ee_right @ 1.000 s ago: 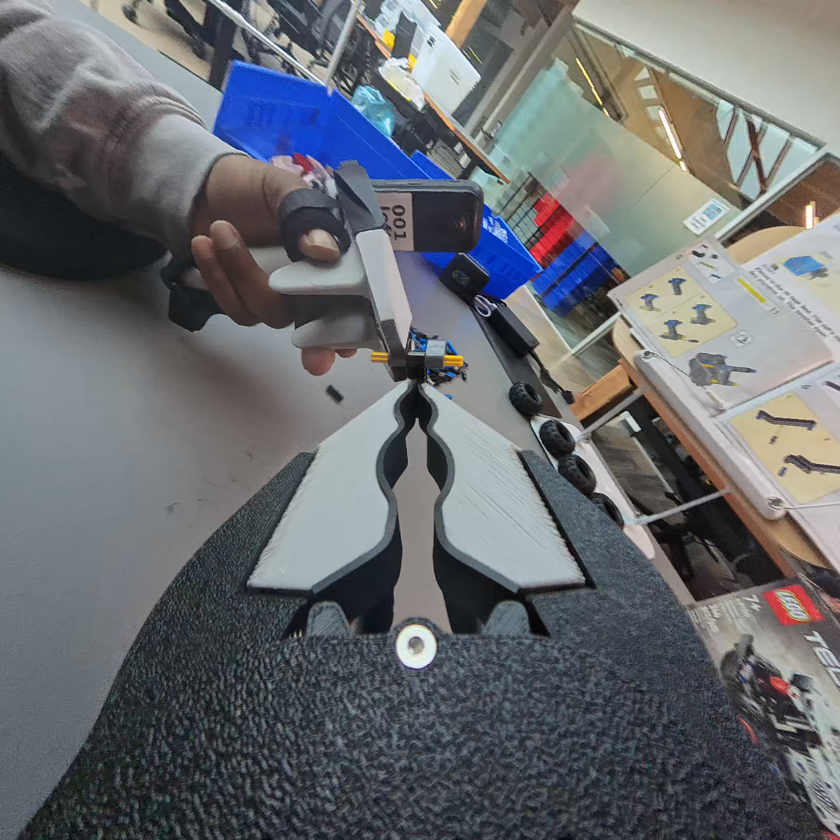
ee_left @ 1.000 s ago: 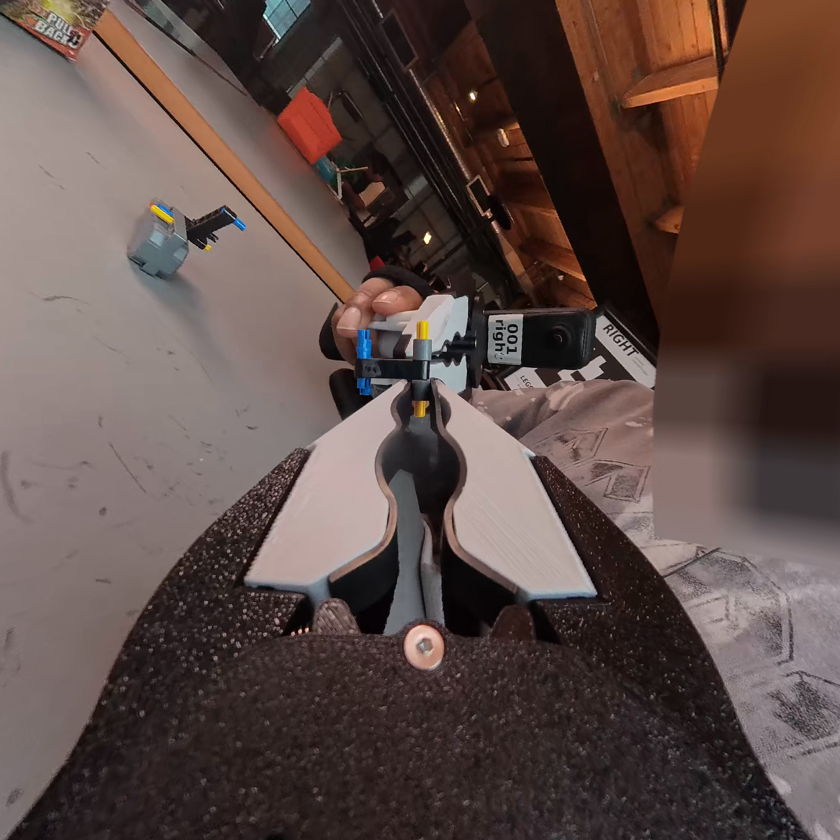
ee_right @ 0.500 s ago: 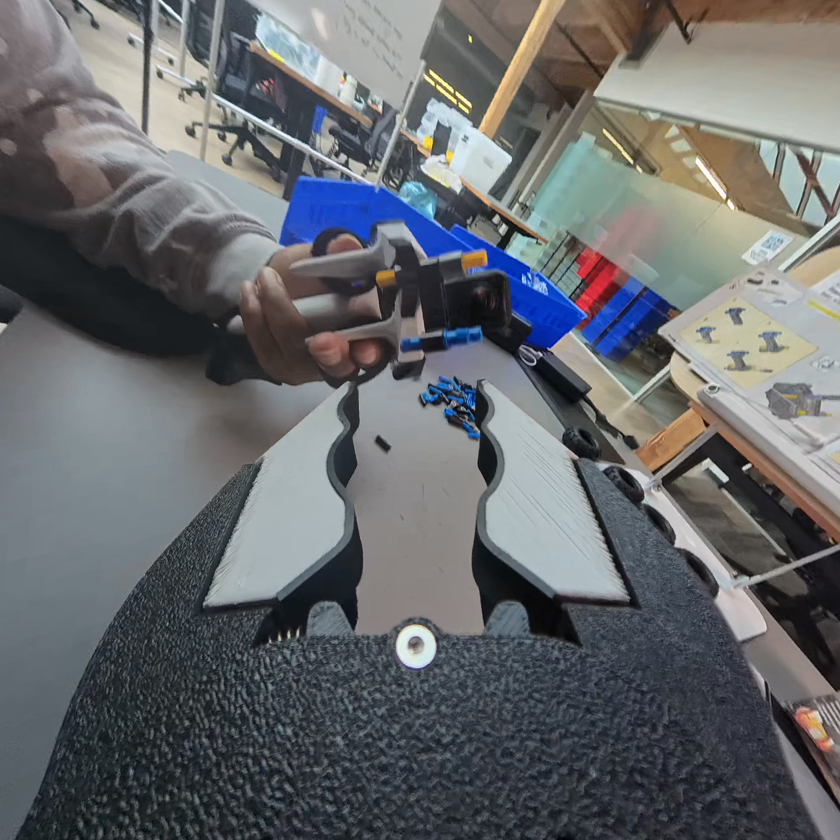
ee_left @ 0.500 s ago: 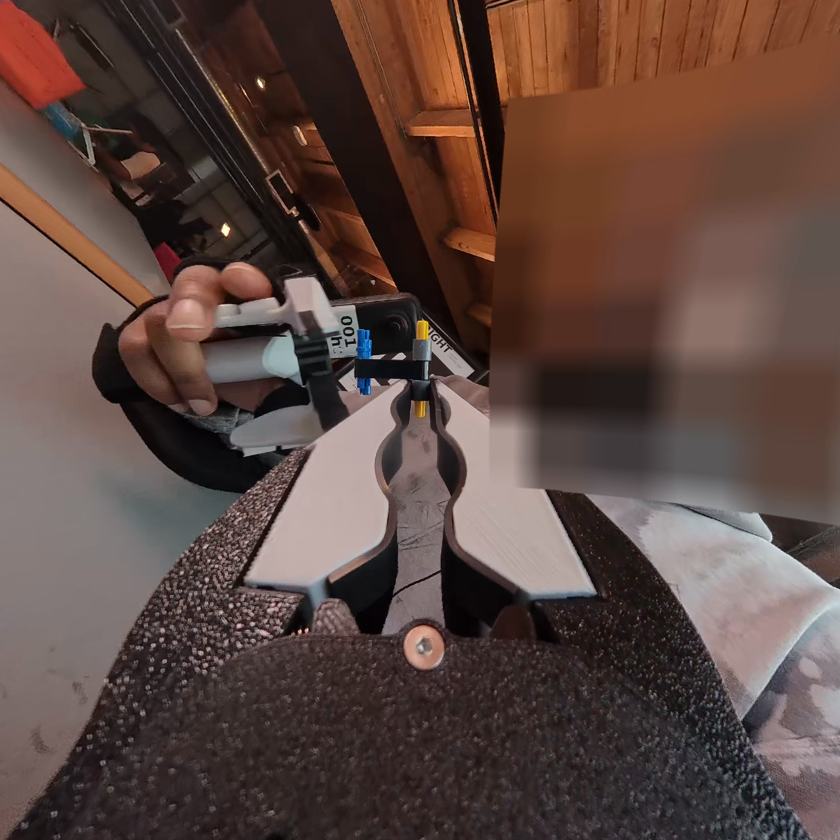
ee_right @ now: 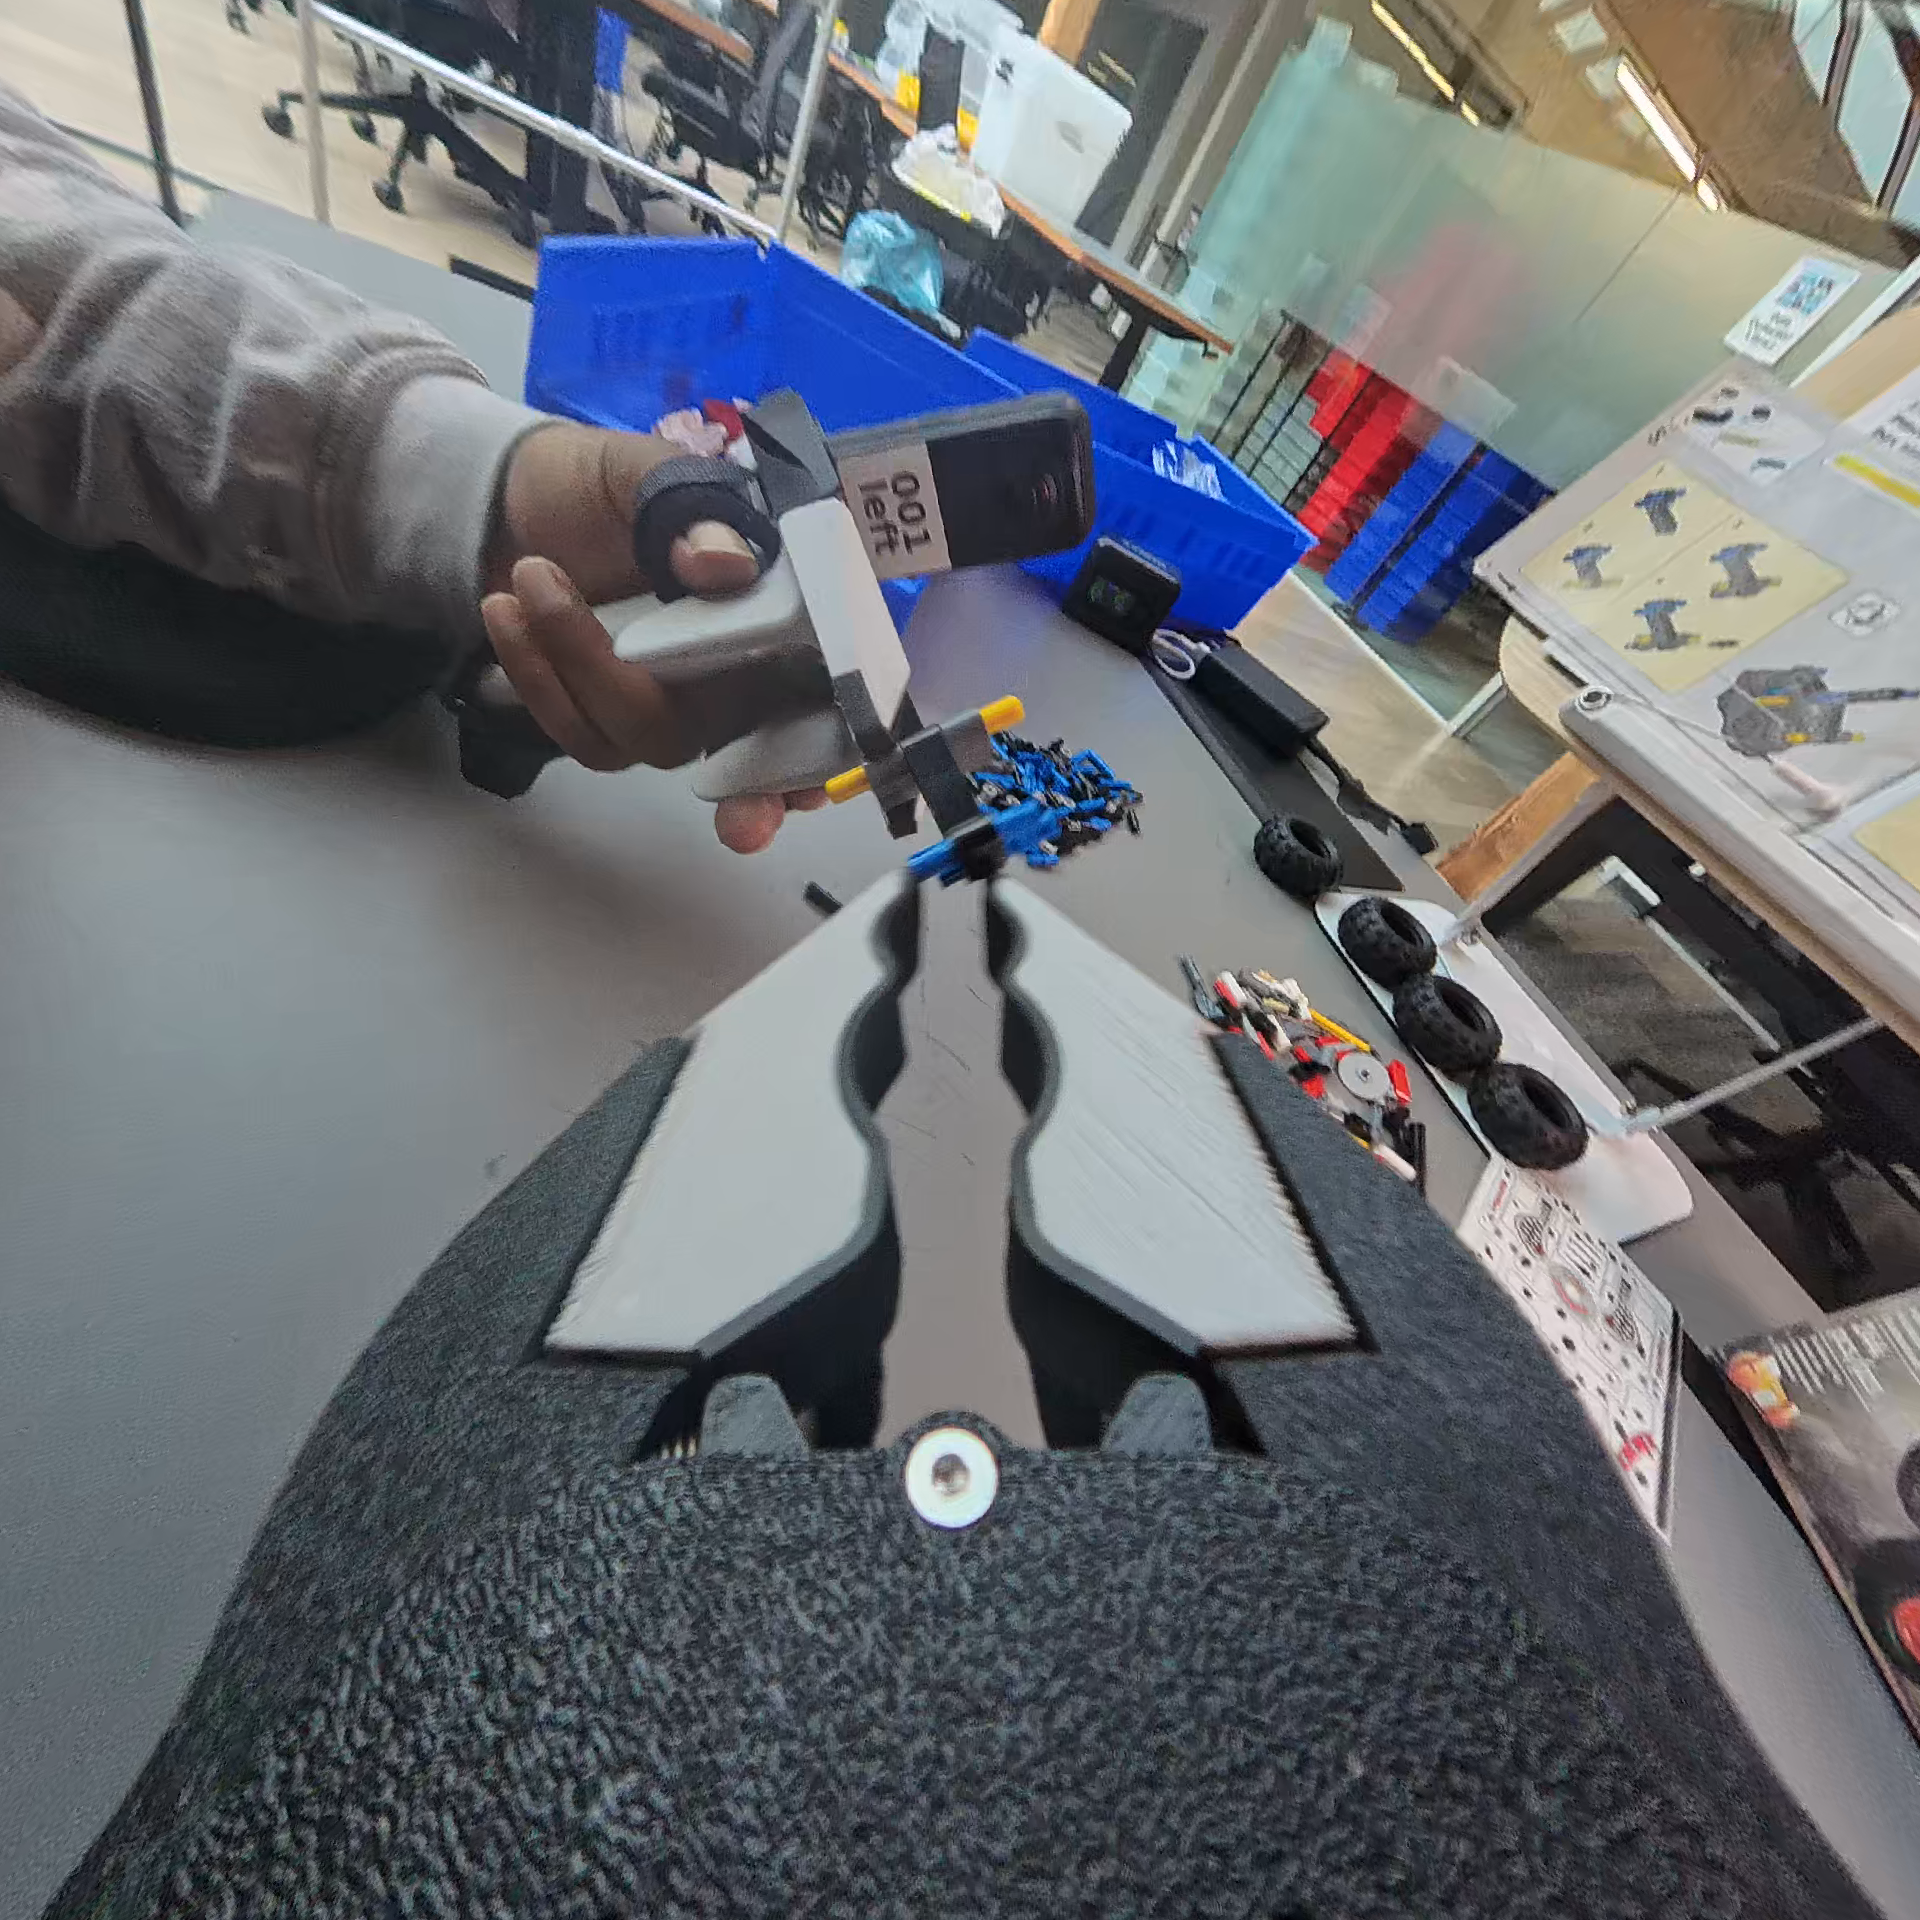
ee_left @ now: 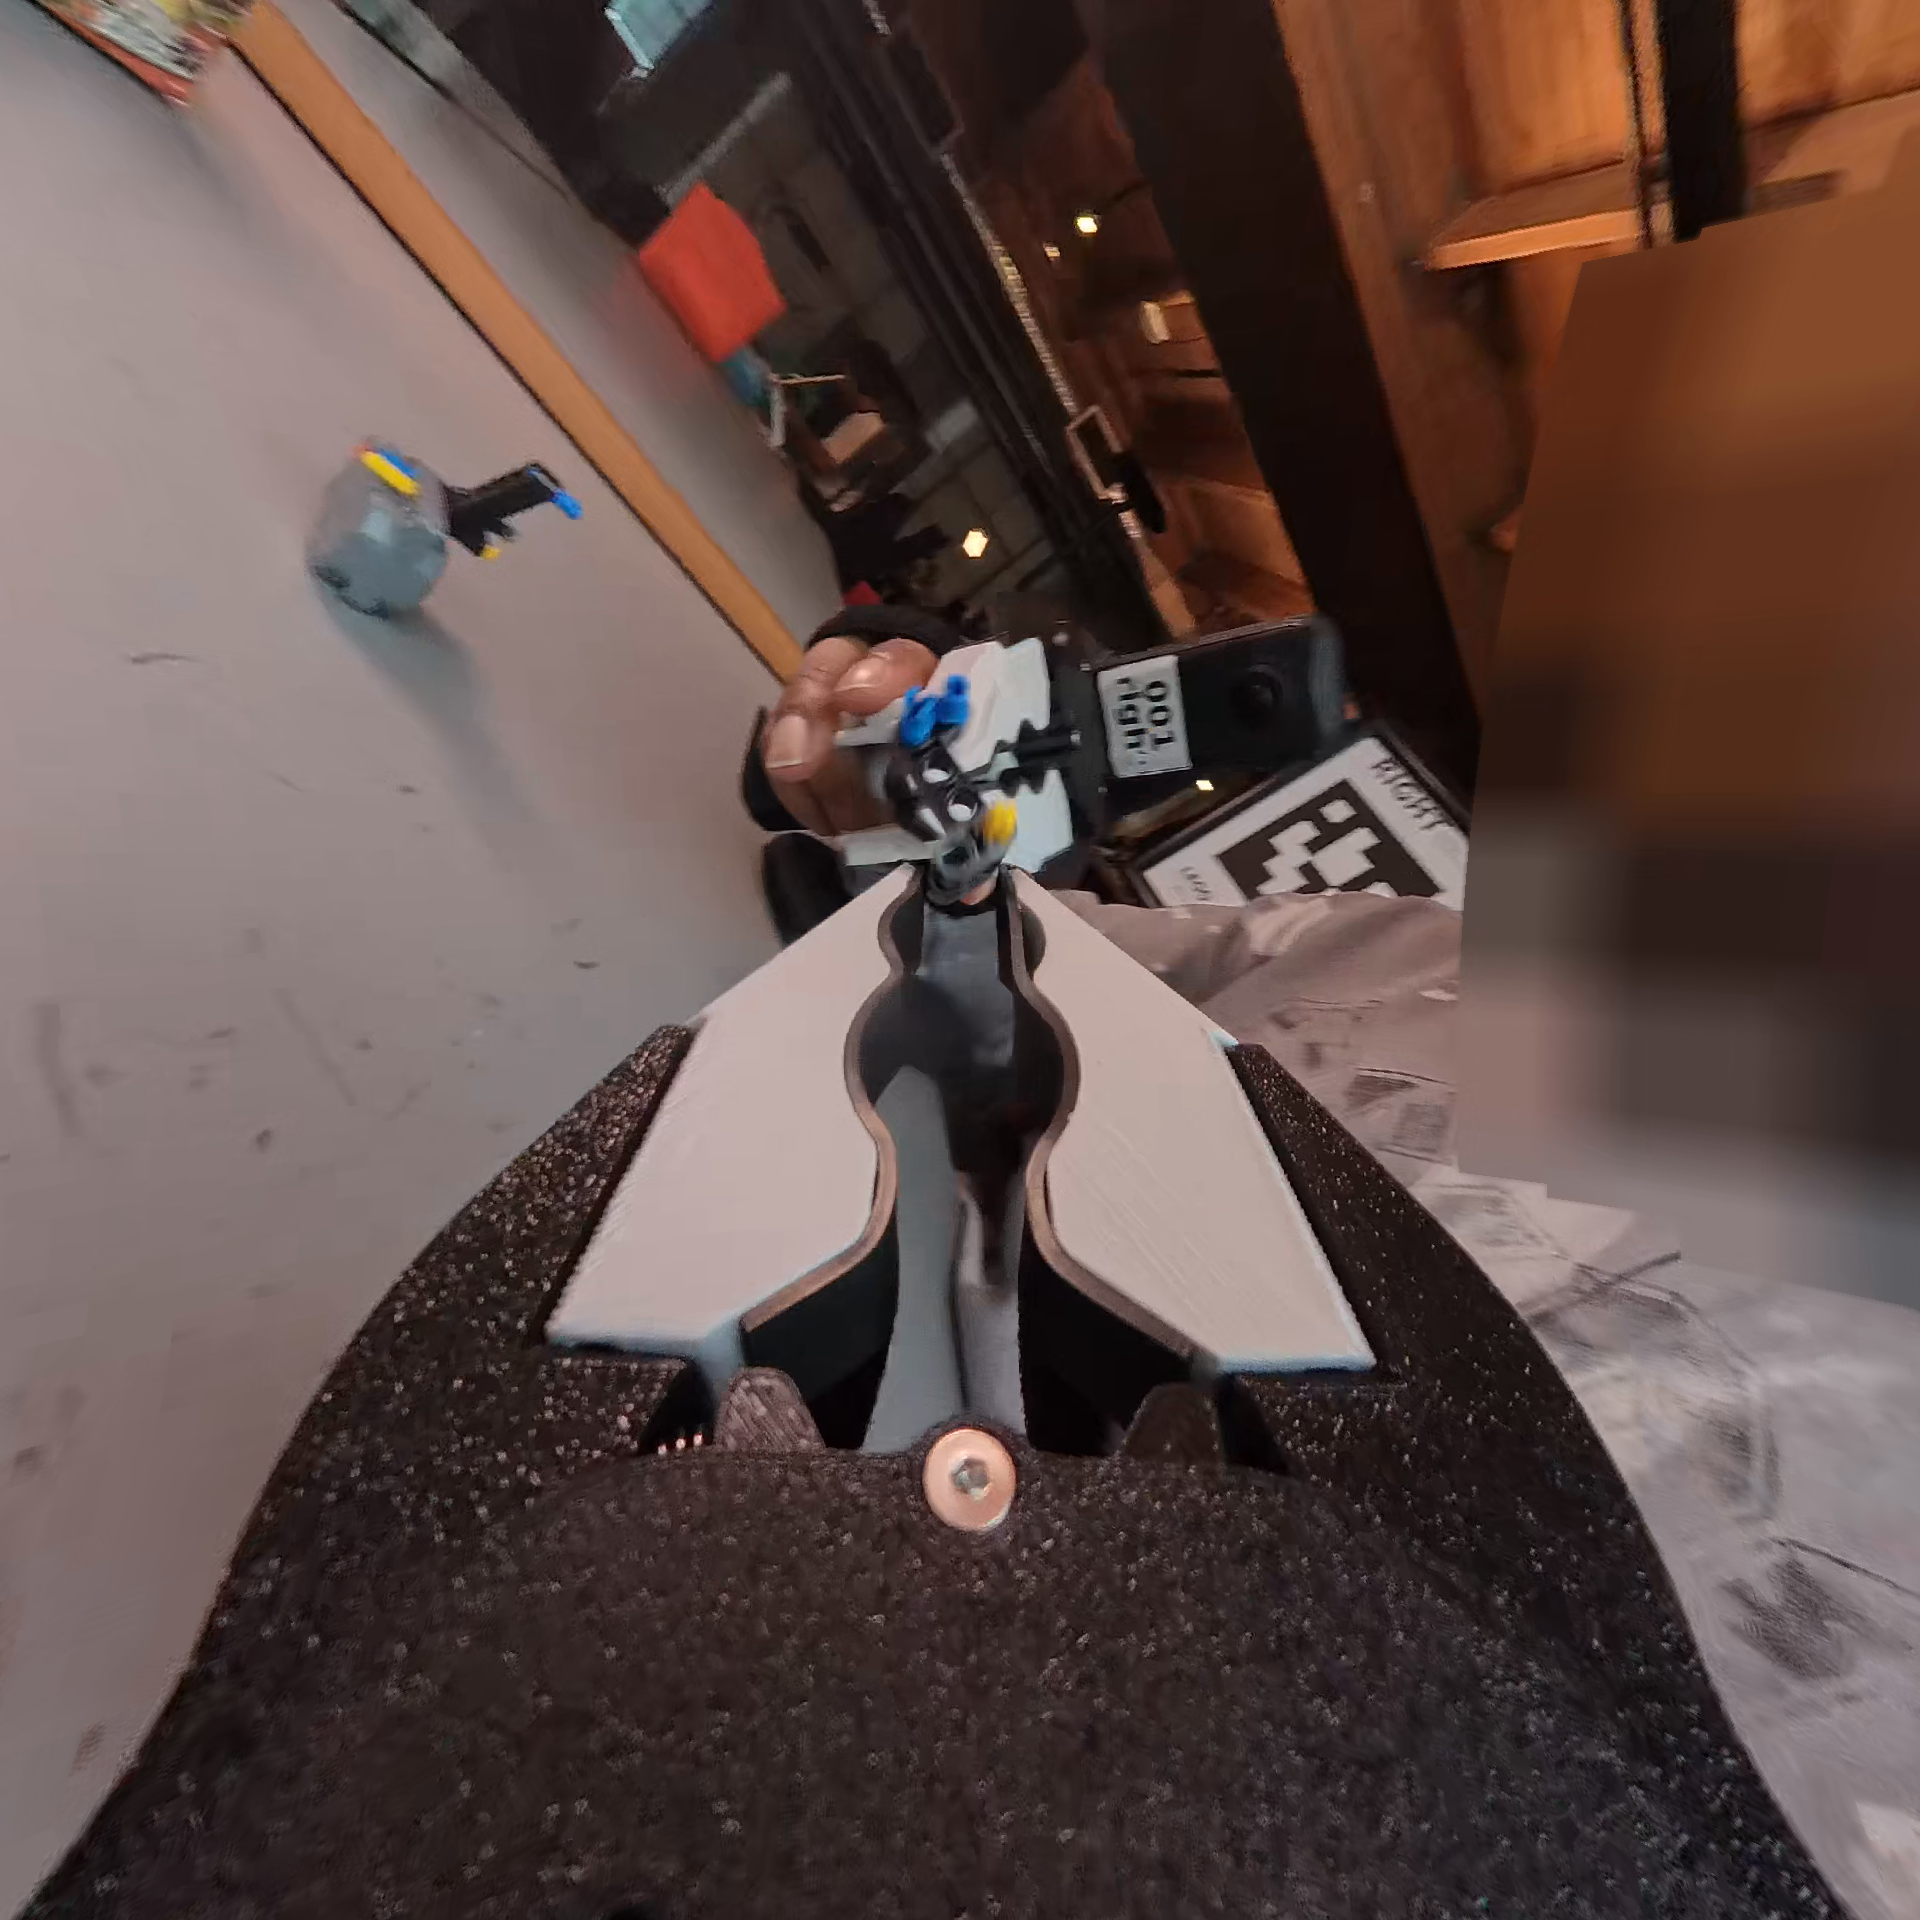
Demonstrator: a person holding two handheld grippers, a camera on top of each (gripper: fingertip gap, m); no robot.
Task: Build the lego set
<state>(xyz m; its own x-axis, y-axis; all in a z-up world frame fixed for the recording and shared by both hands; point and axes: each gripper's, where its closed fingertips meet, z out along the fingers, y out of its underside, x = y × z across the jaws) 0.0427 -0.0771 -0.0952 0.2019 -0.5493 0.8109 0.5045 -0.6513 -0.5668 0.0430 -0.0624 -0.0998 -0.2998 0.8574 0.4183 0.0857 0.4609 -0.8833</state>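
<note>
Left gripper [ee_left: 961,883]: tips pinching a small lego piece [ee_left: 948,805], black beam with grey connector, yellow peg and blue pins, held in the air above the desk [ee_left: 260,831].

Right gripper [ee_right: 951,891]: tips narrowly parted, just short of the piece's blue end, holding nothing.

Grey lego block [ee_left: 379,532]: near the desk's far edge.

Blue pins pile [ee_right: 1049,795], mixed parts [ee_right: 1309,1049], tyres [ee_right: 1444,1023]: along the right edge.

Blue bins [ee_right: 727,332] on grey table [ee_right: 208,987], black power adapter [ee_right: 1257,698], orange box [ee_left: 712,272]
</note>
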